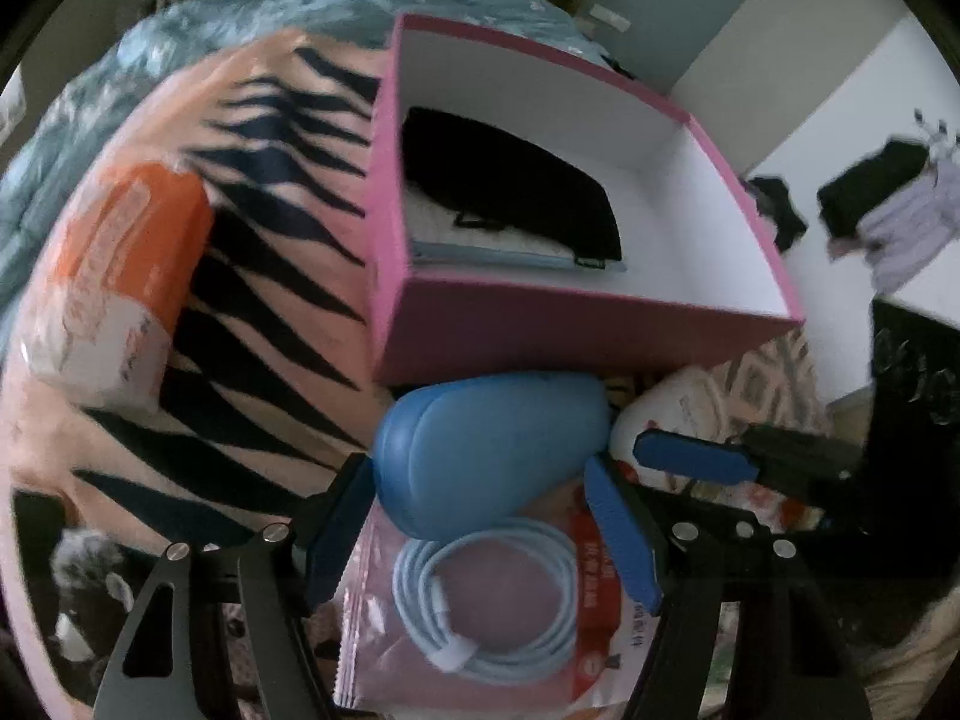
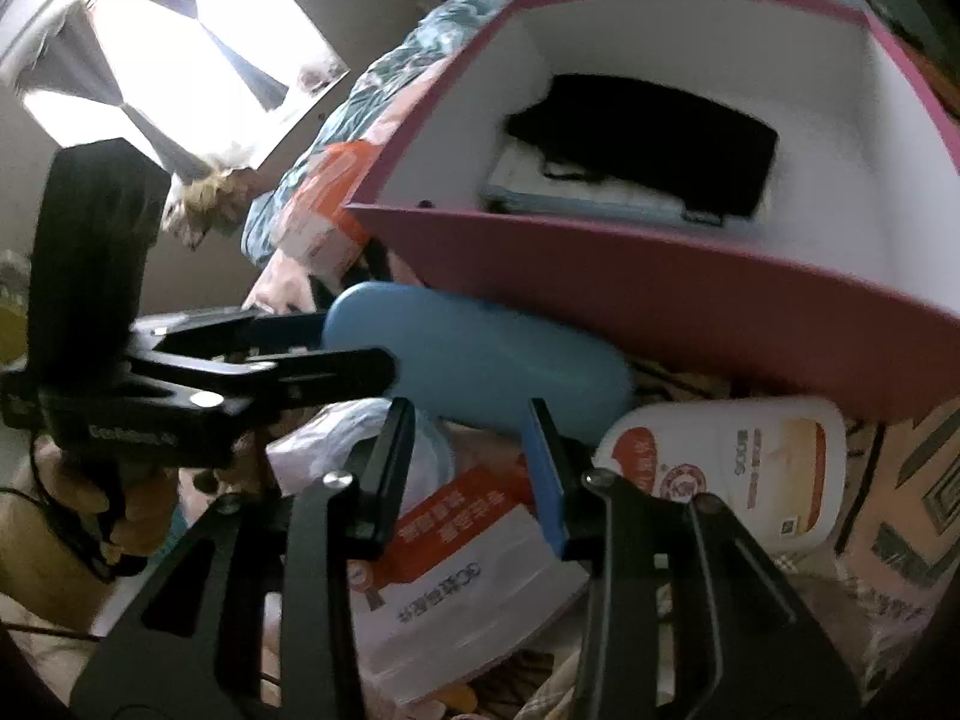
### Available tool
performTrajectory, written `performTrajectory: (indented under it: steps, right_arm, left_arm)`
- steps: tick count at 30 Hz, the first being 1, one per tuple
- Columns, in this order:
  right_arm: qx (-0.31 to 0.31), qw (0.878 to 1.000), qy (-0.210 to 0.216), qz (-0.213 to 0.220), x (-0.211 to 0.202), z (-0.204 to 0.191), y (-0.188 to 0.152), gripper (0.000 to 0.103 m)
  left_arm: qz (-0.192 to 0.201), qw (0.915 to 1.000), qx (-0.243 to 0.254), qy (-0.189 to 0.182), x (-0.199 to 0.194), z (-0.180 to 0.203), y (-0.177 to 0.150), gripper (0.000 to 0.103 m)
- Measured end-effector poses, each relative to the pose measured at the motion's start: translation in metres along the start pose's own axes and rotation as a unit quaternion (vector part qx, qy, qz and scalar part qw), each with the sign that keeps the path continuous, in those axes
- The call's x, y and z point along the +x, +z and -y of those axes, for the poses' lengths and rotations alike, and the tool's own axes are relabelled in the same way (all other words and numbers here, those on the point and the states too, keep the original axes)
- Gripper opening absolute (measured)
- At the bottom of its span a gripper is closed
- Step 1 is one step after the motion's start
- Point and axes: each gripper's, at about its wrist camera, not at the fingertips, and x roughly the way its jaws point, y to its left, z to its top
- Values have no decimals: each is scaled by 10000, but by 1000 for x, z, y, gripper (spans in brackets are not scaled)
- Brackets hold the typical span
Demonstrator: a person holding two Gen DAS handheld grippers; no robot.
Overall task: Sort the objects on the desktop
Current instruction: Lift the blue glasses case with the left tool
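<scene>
**onlooker_1:** Standing right next to this mess lol. The left gripper (image 1: 474,468) has clamped its pads on either side of the blue case (image 1: 480,420). The case sits just in front of the near wall of the pink box (image 1: 588,294), about mid-wall.

**onlooker_2:** And the right one?

**onlooker_1:** The right gripper (image 2: 468,414) has its fingers partly apart, tips by the case's lower edge and over an orange-and-white packet (image 2: 456,552). Honestly can't tell if it's pinching anything.

**onlooker_2:** What's in the box?

**onlooker_1:** A black pouch (image 1: 510,192) toward its left wall, lying on something white. Outside, a coiled pale-blue cable (image 1: 480,606) in a clear bag lies under the case's near end, and a white bottle (image 2: 720,468) lies on its side toward the box's right corner. Everything's on a pink striped blanket (image 1: 252,276).
</scene>
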Motion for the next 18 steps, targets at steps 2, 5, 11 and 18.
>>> performTrajectory:
  steps: [2,5,11,18]
  right_arm:
    - [-78,9998,-192,-51,3,-3,-1,40]
    - [161,9995,-255,-93,4,8,-1,40]
    - [569,9977,-344,-128,9,31,8,52]
    - [686,9964,-425,-244,30,30,15,55]
  left_arm:
    - [-60,9999,-24,124,4,-1,-1,73]
    - [-100,9998,-145,93,5,-10,-4,73]
    - [-231,9992,-291,138,15,-26,-5,73]
    - [-341,9990,-194,234,18,-31,1,74]
